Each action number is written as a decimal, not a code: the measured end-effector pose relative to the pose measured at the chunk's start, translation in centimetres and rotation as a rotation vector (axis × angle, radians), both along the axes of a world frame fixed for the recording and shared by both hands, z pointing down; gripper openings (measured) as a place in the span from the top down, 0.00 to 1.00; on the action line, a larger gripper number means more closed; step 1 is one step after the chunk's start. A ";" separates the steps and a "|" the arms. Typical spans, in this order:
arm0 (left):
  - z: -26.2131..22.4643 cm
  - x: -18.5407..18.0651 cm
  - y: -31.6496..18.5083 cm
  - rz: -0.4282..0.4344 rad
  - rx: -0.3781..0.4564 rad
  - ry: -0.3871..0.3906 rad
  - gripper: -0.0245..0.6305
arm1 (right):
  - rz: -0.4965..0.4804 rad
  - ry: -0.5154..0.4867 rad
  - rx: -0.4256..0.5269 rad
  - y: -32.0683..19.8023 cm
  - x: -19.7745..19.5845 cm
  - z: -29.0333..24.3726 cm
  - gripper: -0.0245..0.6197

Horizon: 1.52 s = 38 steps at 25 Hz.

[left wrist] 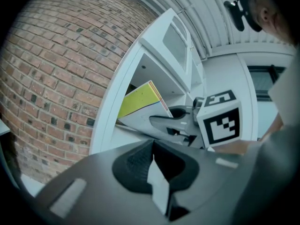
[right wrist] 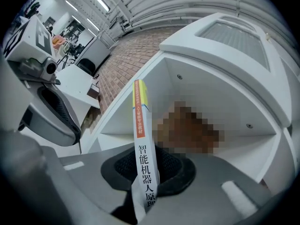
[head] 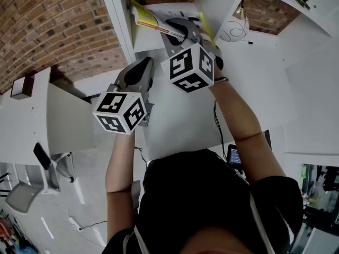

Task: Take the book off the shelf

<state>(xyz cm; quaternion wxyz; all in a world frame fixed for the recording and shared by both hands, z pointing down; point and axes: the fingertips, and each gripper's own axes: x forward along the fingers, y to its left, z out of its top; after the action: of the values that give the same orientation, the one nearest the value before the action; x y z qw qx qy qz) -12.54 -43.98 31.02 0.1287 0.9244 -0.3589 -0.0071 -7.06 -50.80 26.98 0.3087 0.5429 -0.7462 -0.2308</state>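
Observation:
The book (head: 150, 18) has a yellow cover and a white spine with an orange band. It leans tilted in the white shelf (head: 218, 3) compartment at the top of the head view. My right gripper (head: 183, 29) reaches into that compartment and is shut on the book; the spine (right wrist: 142, 139) runs up between its pads in the right gripper view. In the left gripper view the yellow cover (left wrist: 140, 99) slants above the right gripper (left wrist: 164, 119). My left gripper (head: 140, 70) hangs below and left of the shelf, apart from the book, its jaws (left wrist: 157, 175) together and holding nothing.
A brick wall (head: 47, 25) stands left of the shelf unit. A white desk (head: 29, 115) and a grey chair (head: 24, 194) are at the lower left. A white table (head: 180, 123) lies under the arms, a small screen (head: 233, 155) beside it.

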 end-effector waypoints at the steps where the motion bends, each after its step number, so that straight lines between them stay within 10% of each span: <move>1: -0.1 -0.2 0.2 -0.001 0.003 0.000 0.95 | 0.006 -0.003 0.001 0.3 -0.1 0.0 0.86; 29: -1.0 0.2 6.7 -0.092 0.138 0.052 0.95 | 0.034 -0.300 0.269 14.1 2.1 -2.0 0.86; 38: 0.4 2.7 10.1 -0.071 0.116 0.017 0.95 | 0.043 -0.525 0.119 16.6 5.2 1.9 0.86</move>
<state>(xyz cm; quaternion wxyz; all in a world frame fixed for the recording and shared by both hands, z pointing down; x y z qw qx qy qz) -9.86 -33.86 31.44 0.0780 0.9168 -0.3895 -0.0404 -1.87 -34.22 28.84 0.0768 0.6171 -0.7740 -0.1189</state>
